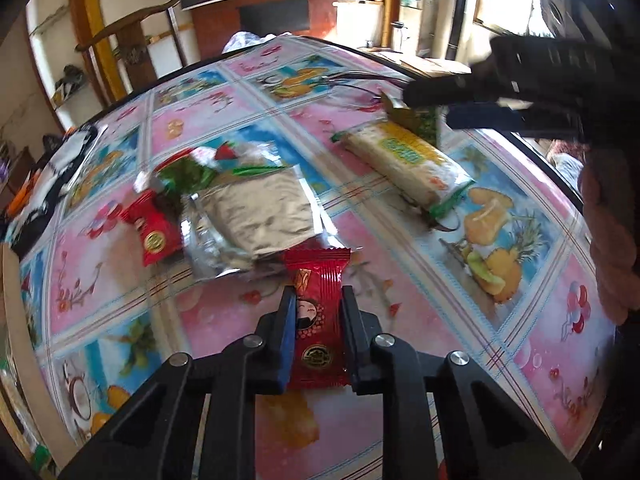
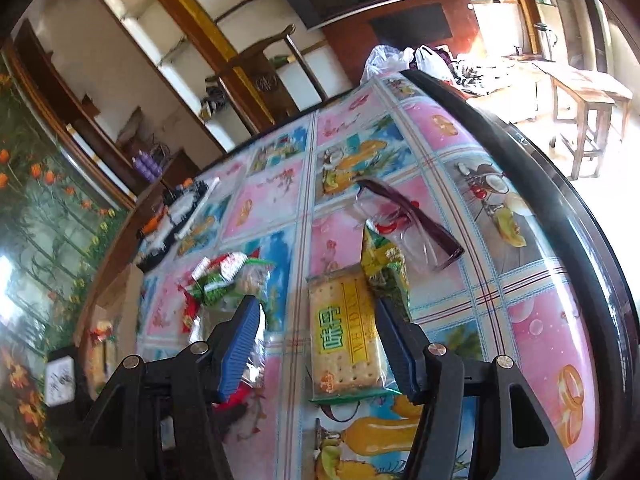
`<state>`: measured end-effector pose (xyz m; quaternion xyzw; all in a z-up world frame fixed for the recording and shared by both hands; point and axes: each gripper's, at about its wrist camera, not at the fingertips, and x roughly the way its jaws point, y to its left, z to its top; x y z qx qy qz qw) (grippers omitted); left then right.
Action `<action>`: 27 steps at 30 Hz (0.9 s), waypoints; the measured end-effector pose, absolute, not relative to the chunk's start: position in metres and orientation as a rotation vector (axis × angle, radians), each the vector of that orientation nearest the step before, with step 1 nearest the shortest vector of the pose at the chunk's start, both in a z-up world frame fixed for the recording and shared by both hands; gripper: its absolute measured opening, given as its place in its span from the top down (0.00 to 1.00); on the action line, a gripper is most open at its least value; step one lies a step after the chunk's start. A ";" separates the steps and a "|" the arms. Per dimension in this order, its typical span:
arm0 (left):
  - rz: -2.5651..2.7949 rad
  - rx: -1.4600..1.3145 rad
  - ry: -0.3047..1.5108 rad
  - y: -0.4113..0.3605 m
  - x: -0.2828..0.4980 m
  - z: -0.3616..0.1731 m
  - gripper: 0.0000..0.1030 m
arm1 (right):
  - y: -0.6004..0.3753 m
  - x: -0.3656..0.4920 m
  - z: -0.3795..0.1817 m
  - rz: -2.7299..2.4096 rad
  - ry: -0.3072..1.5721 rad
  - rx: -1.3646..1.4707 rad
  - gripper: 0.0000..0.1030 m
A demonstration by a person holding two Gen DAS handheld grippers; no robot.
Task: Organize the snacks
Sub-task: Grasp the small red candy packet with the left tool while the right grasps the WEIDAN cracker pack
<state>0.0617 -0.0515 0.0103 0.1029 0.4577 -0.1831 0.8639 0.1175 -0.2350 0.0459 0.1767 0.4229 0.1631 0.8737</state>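
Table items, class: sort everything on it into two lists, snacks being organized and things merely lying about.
Snacks:
- red candy packet, in the left gripper
- cracker pack
- silver pouch
- second red packet
- green packet

Lying about:
- glasses
- plastic bags

Left wrist view: red snack packet [image 1: 318, 320] lower sides covered by the left gripper [image 1: 318, 308] fingers [image 1: 288, 320]. Pile near the surface's [image 1: 540, 320] far left edge motion-blurred; green-and-white wrappers [image 1: 224, 160] unreadable. Right wrist view: cracker pack [image 2: 346, 336] hides part of a green packet [image 2: 384, 260]; frame edge cuts the surface's near edge.
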 end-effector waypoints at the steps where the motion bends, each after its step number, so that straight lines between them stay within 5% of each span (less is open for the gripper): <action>1: -0.376 0.209 0.964 -0.048 0.062 0.010 0.81 | -0.232 0.118 0.043 0.331 0.896 0.345 0.38; 12: -0.333 0.122 0.978 -0.029 0.064 0.013 0.82 | -0.194 0.122 0.013 0.241 0.972 0.085 0.31; 13: -0.327 0.110 0.978 -0.027 0.064 0.013 0.82 | -0.192 0.122 0.010 0.239 0.972 0.066 0.32; 15: -0.330 0.085 0.977 -0.022 0.065 0.016 0.82 | -0.187 0.120 0.008 0.208 0.959 0.006 0.52; 27: -0.313 -0.003 0.913 -0.003 0.066 0.033 0.82 | -0.182 0.094 0.045 0.419 0.789 0.159 0.52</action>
